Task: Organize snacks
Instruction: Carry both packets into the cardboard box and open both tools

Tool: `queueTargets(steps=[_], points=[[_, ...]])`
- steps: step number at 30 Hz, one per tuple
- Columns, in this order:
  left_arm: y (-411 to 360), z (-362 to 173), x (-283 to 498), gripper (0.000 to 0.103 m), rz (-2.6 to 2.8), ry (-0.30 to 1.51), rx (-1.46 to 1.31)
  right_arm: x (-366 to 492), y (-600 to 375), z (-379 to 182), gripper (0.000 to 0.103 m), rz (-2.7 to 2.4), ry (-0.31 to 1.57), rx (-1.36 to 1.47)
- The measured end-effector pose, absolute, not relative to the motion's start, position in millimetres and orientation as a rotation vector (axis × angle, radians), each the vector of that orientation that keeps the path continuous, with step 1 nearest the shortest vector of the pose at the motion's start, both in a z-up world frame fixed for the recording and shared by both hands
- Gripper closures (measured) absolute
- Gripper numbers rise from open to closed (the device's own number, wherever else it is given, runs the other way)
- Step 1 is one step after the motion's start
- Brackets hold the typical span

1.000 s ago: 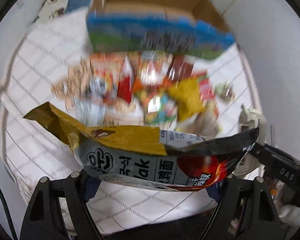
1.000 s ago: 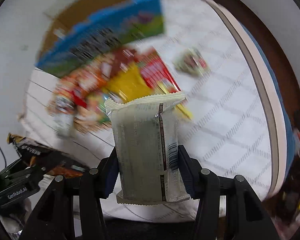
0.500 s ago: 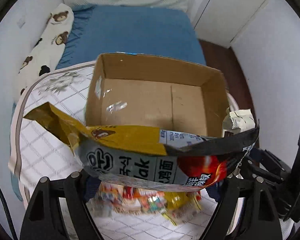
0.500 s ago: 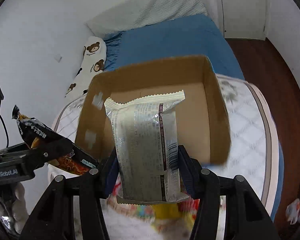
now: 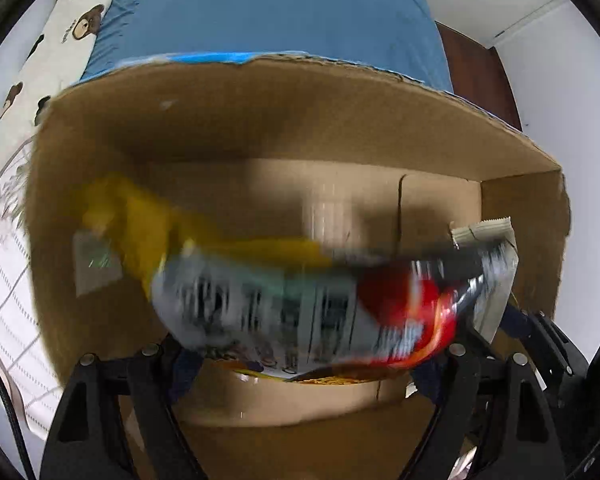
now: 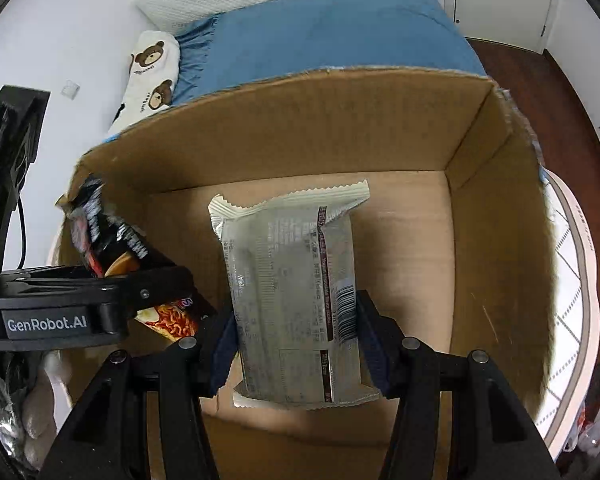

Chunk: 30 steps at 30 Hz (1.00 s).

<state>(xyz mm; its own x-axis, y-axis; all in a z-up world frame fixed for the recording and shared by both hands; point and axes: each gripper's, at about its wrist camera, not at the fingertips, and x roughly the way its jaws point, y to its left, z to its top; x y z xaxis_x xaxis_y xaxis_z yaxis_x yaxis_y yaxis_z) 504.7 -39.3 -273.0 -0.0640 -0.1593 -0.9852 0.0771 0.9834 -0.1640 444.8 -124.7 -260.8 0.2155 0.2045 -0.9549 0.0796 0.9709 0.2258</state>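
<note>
An open cardboard box fills both views; it also shows in the right wrist view, and its floor is bare. My left gripper is over the box, and the yellow, red and black noodle packet between its fingers is blurred by motion. The packet also shows in the right wrist view, with the left gripper on it. My right gripper is shut on a silver snack bar wrapper, held upright above the box floor. The wrapper's top peeks in at the right of the left wrist view.
A bed with a blue sheet and a bear-print pillow lies behind the box. The quilted white cloth under the box shows at the left, and in the right wrist view at the right. A dark wooden floor lies beyond.
Both grippers have moved forward and down from the snack pile into the box opening, each carrying its packet. The noodle packet now looks blurred and shifted within the left fingers.
</note>
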Motion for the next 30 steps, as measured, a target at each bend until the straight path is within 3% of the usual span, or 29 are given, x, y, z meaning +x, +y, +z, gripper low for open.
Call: queueTargets(steps=[4, 6, 7, 16, 30], points=[[-45.1, -287.7, 516.9, 0.018, -0.183, 1.632, -0.028, 460.4, -122.7, -280.3, 0.041, 0.096, 1.373, 0.222], [-43.8, -291.3, 519.2, 0.016, -0.184, 1.625, -0.031, 465.3, -121.9, -287.4, 0.014, 0.103, 1.385, 0.22], [-43.4, -291.0, 518.9, 0.016, -0.186, 1.616, -0.03, 466.1, -121.3, -288.4, 0.009, 0.108, 1.387, 0.217], [-31.0, -264.4, 493.8, 0.015, -0.147, 1.495, -0.031, 460.7, -122.0, -276.9, 0.008, 0.067, 1.393, 0.189], [-11.3, -197.3, 427.3, 0.016, -0.113, 1.292, -0.027, 399.4, -110.6, -207.7, 0.008, 0.009, 1.302, 0.133]])
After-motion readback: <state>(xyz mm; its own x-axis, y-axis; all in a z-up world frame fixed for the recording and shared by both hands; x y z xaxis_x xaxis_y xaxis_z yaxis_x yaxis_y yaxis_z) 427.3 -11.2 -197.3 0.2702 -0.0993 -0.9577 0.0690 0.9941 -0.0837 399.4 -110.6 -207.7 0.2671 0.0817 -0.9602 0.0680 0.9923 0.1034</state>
